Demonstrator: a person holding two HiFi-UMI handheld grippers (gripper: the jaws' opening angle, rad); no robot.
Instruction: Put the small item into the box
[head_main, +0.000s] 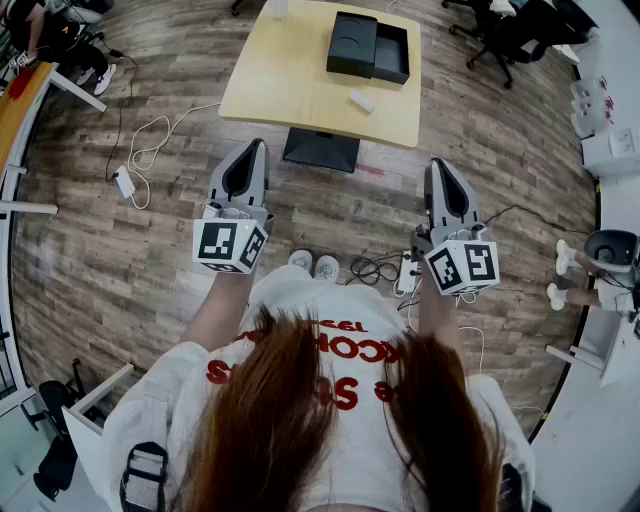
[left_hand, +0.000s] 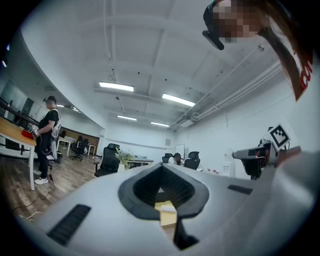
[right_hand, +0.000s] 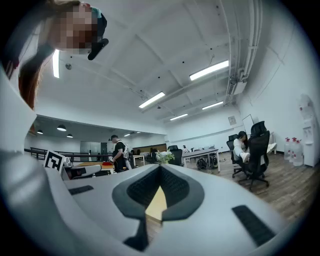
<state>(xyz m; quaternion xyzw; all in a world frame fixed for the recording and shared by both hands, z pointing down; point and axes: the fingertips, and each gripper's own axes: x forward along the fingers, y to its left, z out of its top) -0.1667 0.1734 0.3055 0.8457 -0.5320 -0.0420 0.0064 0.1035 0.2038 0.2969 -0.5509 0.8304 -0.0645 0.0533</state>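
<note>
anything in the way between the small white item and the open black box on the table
Nothing visible. Only bare tabletop lies between the small white item and the black box, which sits open just beyond it.

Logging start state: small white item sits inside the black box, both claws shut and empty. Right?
No. The head view shows the small white item lying on the table, outside the black box, on its near side. The rest holds: left claw and right claw are shut and empty.
</note>
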